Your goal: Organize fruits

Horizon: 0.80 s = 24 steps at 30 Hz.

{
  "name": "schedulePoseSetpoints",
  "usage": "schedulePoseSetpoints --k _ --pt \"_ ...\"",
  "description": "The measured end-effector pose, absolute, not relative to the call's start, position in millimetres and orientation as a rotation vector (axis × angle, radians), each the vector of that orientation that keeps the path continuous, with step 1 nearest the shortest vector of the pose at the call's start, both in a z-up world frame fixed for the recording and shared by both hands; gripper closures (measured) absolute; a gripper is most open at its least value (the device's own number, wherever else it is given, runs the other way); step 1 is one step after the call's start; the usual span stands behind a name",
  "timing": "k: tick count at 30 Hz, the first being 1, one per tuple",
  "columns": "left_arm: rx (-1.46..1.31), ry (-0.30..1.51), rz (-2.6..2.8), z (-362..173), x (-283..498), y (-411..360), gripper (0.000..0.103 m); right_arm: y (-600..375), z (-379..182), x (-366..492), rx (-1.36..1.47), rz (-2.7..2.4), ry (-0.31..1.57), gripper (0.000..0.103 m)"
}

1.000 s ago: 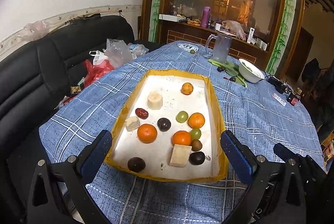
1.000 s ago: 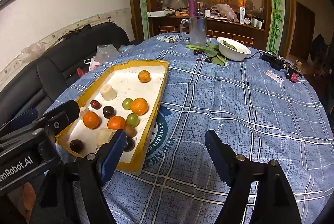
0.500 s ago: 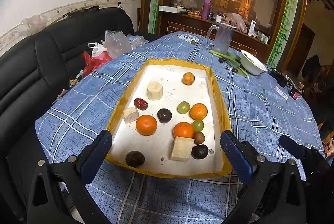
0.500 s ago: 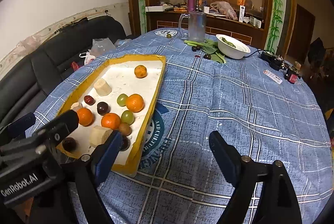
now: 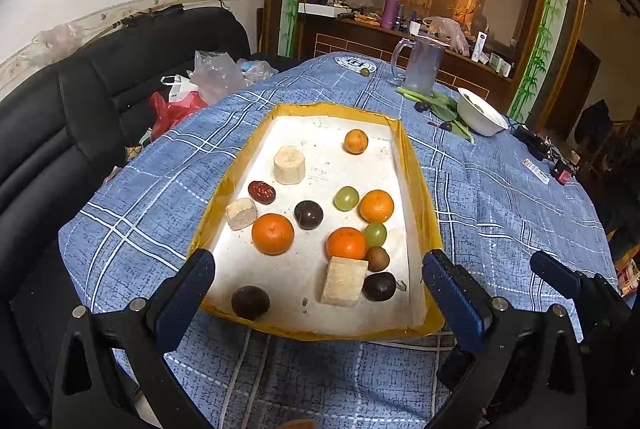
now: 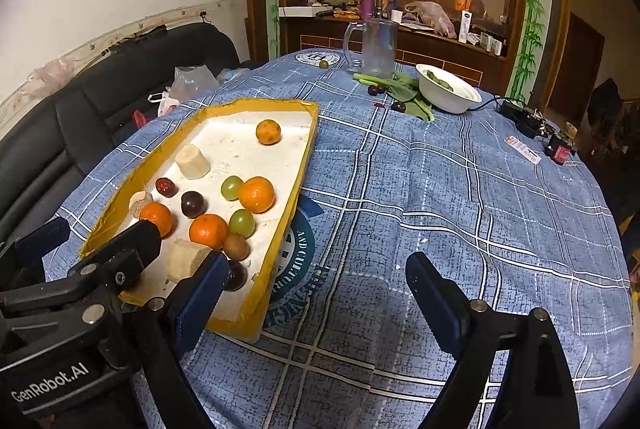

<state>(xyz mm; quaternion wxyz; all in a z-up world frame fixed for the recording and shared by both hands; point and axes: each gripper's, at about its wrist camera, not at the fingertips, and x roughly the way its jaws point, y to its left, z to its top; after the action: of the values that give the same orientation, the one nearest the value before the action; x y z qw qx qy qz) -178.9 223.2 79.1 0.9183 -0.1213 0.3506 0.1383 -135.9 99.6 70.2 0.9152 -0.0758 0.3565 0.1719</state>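
Observation:
A yellow-rimmed white tray (image 5: 416, 173) (image 6: 308, 145) on the blue plaid tablecloth holds several fruits: oranges (image 5: 273, 233) (image 6: 256, 194), green grapes (image 5: 346, 198), dark plums (image 5: 308, 214), a red date (image 5: 261, 192), a kiwi (image 5: 377, 258) and pale banana chunks (image 5: 289, 159). My left gripper (image 5: 318, 287) is open and empty, above the tray's near edge. My right gripper (image 6: 316, 289) is open and empty over bare cloth to the right of the tray; the left gripper (image 6: 86, 269) shows at its left.
At the table's far side stand a clear mug (image 6: 376, 47), green vegetables (image 6: 400, 85), a white bowl (image 6: 448, 93), loose dark fruits (image 6: 398, 106) and a green grape (image 6: 323, 64). Small electronics (image 6: 528, 121) lie far right. A black sofa with plastic bags (image 5: 208, 73) is left.
Both grippers have moved forward and lower toward the table, so the tray looks closer. Their jaws stay open. No fruit has moved.

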Motion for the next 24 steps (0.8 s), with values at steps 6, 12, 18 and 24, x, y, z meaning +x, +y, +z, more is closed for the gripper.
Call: schedulePoseSetpoints --k 6,12,18,24 --pt "-0.273 0.744 0.271 73.8 -174.0 225.2 0.0 105.4 68.3 -134.8 -0.181 0.354 0.737 0.01" --pt "-0.288 0.762 0.291 71.3 -170.8 230.5 0.0 113.0 68.5 -132.1 -0.216 0.355 0.736 0.01" --pt "-0.295 0.77 0.293 68.9 -169.4 233.4 0.0 119.2 67.8 -129.6 -0.247 0.358 0.734 0.01" --pt "-0.289 0.768 0.274 69.8 -170.1 233.1 0.0 122.8 67.1 -125.9 -0.256 0.362 0.737 0.01"
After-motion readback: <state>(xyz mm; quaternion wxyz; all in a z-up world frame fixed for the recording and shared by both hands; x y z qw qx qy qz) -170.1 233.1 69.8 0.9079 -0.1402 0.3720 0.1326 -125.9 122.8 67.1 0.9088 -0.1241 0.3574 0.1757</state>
